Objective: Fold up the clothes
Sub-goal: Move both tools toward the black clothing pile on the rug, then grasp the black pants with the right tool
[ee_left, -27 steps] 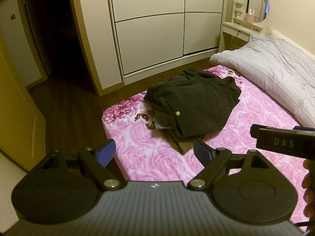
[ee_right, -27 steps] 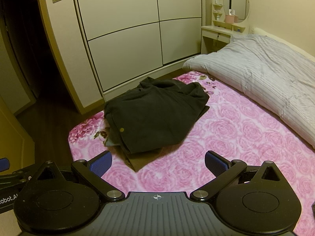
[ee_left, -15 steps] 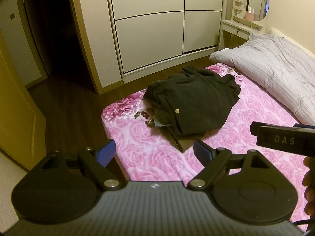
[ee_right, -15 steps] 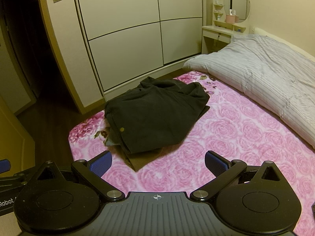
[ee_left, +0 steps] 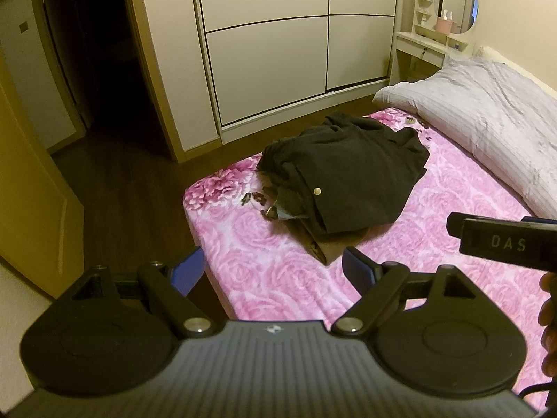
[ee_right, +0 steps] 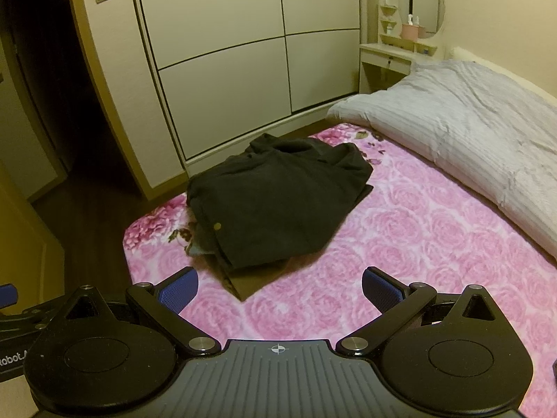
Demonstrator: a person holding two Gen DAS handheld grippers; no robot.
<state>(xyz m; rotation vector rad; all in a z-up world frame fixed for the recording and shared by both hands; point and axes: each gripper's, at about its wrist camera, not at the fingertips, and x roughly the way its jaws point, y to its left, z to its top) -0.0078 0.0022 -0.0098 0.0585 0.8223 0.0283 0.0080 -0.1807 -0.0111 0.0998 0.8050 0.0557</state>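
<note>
Clothes (ee_right: 278, 202): dark soft rumpled heap, brass stud, on fuzzy pink rose blanket (ee_right: 400, 244). Both tongs (ee_left: 273, 266) (ee_right: 280, 287) wide, empty.

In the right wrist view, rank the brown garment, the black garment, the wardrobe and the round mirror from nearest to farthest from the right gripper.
From the right gripper:
1. brown garment, just ahead, under the pile
2. black garment, on top, center
3. wardrobe, behind, left
4. round mirror, far right corner

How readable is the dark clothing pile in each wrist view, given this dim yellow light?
Left wrist view: dark clothing pile is sharp, but its folds merge into black. Right wrist view: the same; wardrobe lines bow from fisheye distortion.
</note>
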